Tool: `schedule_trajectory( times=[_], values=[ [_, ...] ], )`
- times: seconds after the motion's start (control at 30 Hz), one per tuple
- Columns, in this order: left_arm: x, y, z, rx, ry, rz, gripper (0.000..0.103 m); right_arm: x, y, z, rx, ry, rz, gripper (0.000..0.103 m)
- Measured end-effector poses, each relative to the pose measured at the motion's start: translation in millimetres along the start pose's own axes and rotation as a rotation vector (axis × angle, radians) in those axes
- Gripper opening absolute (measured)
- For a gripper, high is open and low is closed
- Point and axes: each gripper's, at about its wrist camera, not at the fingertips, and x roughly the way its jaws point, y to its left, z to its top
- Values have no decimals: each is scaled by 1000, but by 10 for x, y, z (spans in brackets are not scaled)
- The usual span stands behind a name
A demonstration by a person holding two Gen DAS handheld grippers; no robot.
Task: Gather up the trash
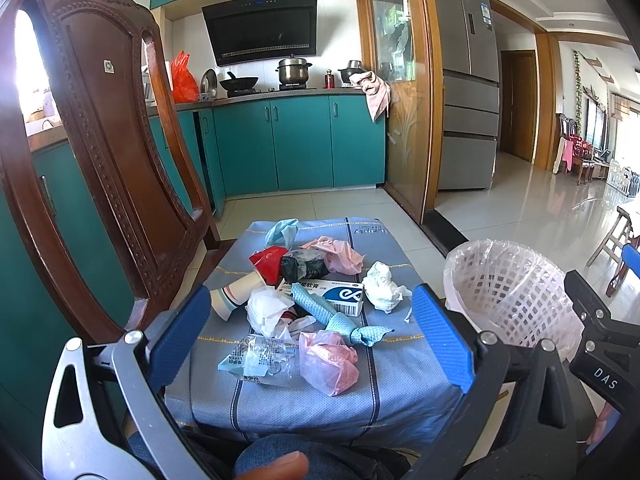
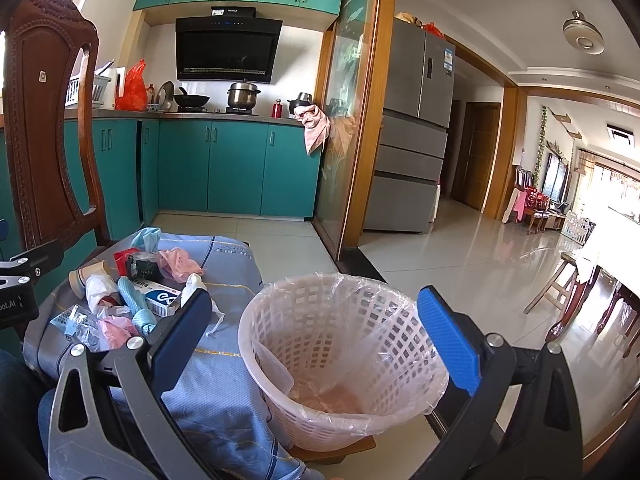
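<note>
A thin plastic liner (image 2: 384, 320) lines the plastic lattice basket (image 2: 320, 420); the cloth cover (image 1: 400, 392) looks matt, the floor tiles (image 2: 460, 264) glossy.

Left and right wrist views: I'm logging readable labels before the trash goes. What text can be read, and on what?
"DAS": right gripper body.
"ot.AI", cut off: left gripper body.
Medicine box: logo like "e", Chinese print blurred.
Clear packet, fridge sticker, range hood, blue cloth: print unreadable.
</note>
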Motion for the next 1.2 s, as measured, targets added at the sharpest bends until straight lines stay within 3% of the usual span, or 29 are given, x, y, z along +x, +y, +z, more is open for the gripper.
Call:
schedule_trajectory(
  times=[0.63,0.77,0.87,0.93,1.0,1.07,1.2],
  values=[
    [163,34,-54,3,42,3,100,101,4,-30,9,23,0,100],
    [308,178,-101,-10,91,-25,100,156,-29,-60,48,51,78,100],
    [462,389,-185,-24,144,39,97,203,47,-105,40,80,144,99],
    [555,591,-236,-53,183,58,85,250,175,-141,20,98,212,91],
    [592,716,-259,-67,197,78,74,335,316,-169,13,137,291,76],
    [615,821,-274,-87,198,93,62,455,488,-205,13,184,372,52],
    [687,985,-289,-134,220,103,63,708,975,-301,-23,268,541,50]
  ],
)
